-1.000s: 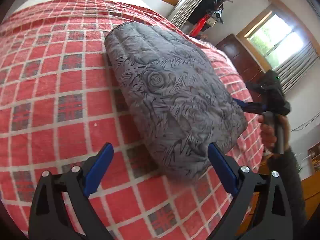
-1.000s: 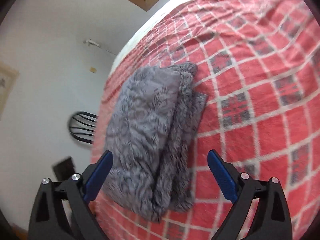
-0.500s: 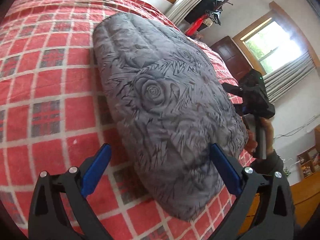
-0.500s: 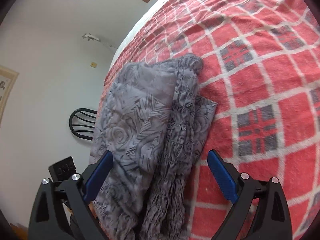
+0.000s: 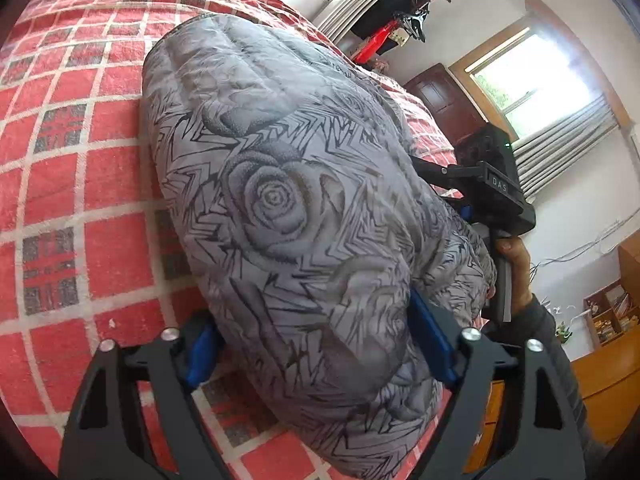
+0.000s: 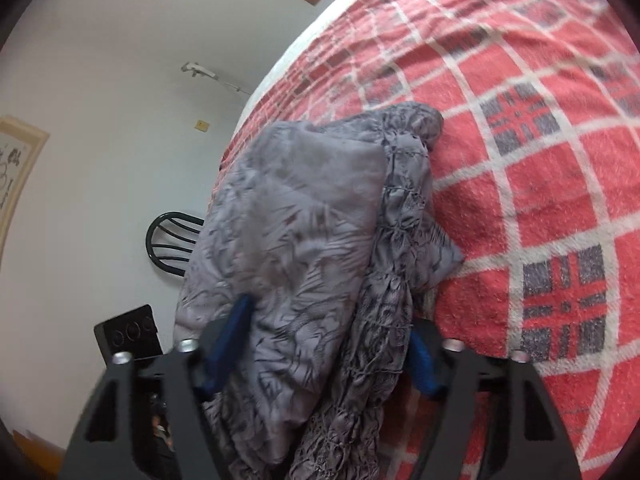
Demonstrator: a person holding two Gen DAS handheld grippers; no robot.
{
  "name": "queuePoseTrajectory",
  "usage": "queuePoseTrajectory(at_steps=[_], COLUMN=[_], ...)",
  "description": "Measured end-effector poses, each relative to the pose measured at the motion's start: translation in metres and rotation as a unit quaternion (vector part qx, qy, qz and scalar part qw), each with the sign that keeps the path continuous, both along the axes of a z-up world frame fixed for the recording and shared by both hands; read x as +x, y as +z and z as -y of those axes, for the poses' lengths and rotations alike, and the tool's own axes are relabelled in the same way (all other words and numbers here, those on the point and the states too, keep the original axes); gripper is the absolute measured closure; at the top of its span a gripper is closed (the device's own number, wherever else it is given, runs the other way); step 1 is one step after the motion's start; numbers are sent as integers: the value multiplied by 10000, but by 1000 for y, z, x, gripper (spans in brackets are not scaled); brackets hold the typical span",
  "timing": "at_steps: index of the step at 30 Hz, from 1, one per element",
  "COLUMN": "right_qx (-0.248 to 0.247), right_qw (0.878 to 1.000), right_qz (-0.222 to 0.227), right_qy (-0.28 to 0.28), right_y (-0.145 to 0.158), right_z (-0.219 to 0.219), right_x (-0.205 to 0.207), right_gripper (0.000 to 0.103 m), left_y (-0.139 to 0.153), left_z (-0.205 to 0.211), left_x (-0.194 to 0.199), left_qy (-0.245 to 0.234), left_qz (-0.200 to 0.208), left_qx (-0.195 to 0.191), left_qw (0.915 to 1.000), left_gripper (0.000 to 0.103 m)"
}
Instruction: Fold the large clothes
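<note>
A thick grey padded garment [image 5: 280,200] with a black rose and zigzag print lies folded into a long bundle on a red plaid bed cover [image 5: 80,184]. My left gripper [image 5: 316,344] straddles the bundle's near end, blue pads pressed against both sides. My right gripper [image 6: 328,344] straddles the other end of the garment [image 6: 304,232], its pads against the stacked folds. The right gripper [image 5: 492,188] also shows in the left wrist view, at the bundle's far right edge, held by a hand.
The bed cover [image 6: 540,160] stretches wide on both sides of the bundle. A black chair [image 6: 172,240] stands by the white wall beyond the bed edge. A dark door [image 5: 444,100], windows and wooden furniture [image 5: 608,372] lie past the bed.
Both grippers moved forward onto the bundle and narrowed from wide open until their pads press its two ends. The garment fills much more of each view.
</note>
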State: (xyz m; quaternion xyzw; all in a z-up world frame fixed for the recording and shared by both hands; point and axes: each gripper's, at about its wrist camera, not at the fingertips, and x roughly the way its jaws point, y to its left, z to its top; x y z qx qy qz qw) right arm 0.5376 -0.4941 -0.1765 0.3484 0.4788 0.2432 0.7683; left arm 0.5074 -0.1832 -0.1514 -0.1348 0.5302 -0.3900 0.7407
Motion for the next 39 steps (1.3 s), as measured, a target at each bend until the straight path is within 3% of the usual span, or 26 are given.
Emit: queuePoseTrajectory(at_steps=[5, 14, 25, 32, 36, 39], right_qx=[-169, -406, -551, -707, -1270, -1979], right_qw=[9997, 9982, 9960, 9962, 9879, 9676], right_qz=[159, 376, 492, 338, 810, 1474], right_qy=[0, 242, 511, 390, 374, 538], right_y=[20, 48, 42, 36, 76, 115], right_z=[-11, -52, -122, -120, -119, -134], right_x=[-13, -74, -173, -173, -198, -233], right_gripper=[54, 54, 54, 40, 37, 38], left_y=[5, 24, 10, 4, 17, 48], left_z=[0, -33, -84, -81, -103, -117], left_x=[-3, -36, -104, -97, -108, -107], left_qy=[-31, -188, -241, -206, -130, 89], left_qz=[-2, 36, -134, -122, -3, 592], left_qx=[2, 80, 185, 79, 203, 429], left_qw=[10000, 9998, 9994, 9997, 9997, 9973], left_gripper=[31, 32, 31, 23, 21, 17])
